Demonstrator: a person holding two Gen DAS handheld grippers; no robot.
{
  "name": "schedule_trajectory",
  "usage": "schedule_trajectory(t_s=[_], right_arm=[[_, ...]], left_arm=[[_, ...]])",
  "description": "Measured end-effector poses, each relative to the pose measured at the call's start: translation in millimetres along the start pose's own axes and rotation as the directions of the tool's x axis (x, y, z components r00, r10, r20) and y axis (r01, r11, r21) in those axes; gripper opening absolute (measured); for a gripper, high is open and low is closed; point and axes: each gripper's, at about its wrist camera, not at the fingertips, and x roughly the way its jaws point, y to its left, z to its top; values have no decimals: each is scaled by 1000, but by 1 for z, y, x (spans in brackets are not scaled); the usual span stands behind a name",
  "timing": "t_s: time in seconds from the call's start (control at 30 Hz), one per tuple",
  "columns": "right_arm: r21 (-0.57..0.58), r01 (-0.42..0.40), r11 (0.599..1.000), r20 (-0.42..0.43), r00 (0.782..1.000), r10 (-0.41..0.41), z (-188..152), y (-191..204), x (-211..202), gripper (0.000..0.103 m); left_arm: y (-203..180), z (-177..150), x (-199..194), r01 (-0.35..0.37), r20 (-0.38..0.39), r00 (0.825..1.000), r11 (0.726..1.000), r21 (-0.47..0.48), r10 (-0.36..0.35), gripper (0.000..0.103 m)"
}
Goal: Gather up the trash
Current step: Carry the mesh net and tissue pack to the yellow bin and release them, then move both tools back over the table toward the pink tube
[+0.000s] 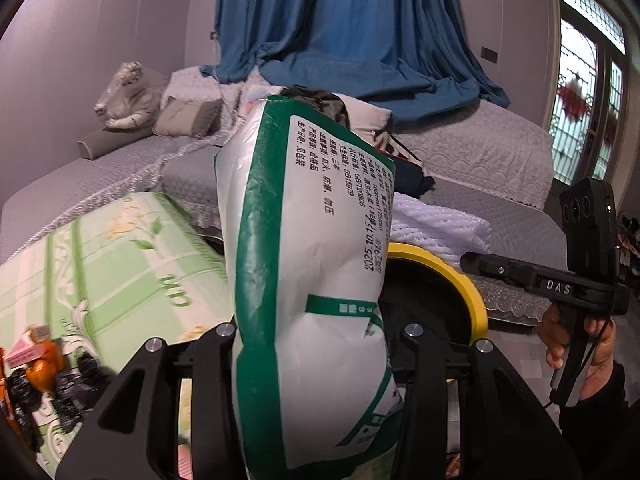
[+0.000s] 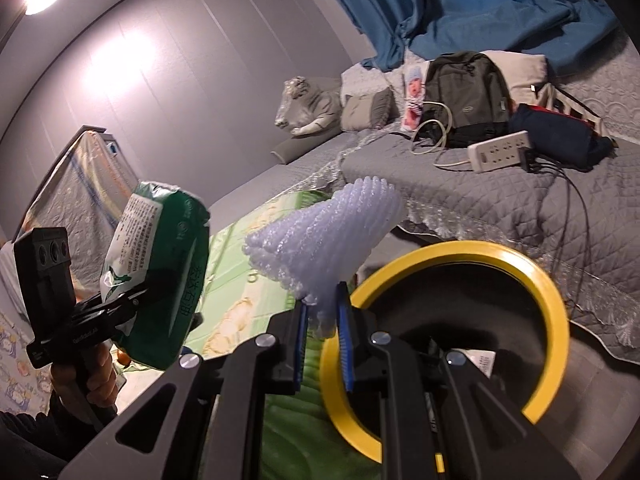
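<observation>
The left gripper (image 1: 316, 360) clenches a green-and-white packet (image 1: 308, 240); the right gripper (image 2: 324, 344) pinches white foam netting (image 2: 328, 232). Both are being carried to the yellow-rimmed bin (image 2: 556, 320), and next likely comes release over its mouth.

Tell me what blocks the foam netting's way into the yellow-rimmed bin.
Nothing visible does. The right gripper holds the foam netting just beside the bin, whose mouth looks open; the green packet hangs off to the other side.

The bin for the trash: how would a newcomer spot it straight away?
Start at the grey quilted sofa. Just in front of its lace-edged seat stands a round black bin with a bright yellow rim. Nothing else nearby is yellow or ring-shaped.
</observation>
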Motion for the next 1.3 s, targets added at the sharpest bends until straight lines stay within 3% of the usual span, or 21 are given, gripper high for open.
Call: schedule_trajectory(t_s=[0.33,0.67,0.87,0.93,0.97,1.0,1.1,1.3], right_arm=[[40,100,994,-1,995,-100,-10,-29,-8,13],[127,172,977,-74,984,-163,-25,-71,10,13],[180,222,958,-125,971,-202,-30,-91,19,14],[178,235,956,-128,968,-214,-31,-93,20,17],[180,233,956,-127,969,-212,-31,-93,20,21],[180,229,957,-127,970,-208,-31,-92,20,27],[176,251,952,-114,966,-233,-30,-91,18,46],[186,294,937,-92,955,-281,-26,-89,6,47]], left_arm=[[-29,8,58,38,-67,997,999,-3,-38,39],[-57,-1,116,35,-167,985,999,4,-34,40],[-55,-13,140,23,-221,975,998,-51,-34,40],[-54,-16,143,28,-230,972,997,-68,-43,45],[-54,-16,142,25,-221,974,997,-74,-41,54],[-54,-15,139,24,-211,977,997,-74,-39,64],[-51,-10,129,17,-164,986,996,-83,-31,77],[-24,-3,99,-27,-104,995,986,-166,10,78]])
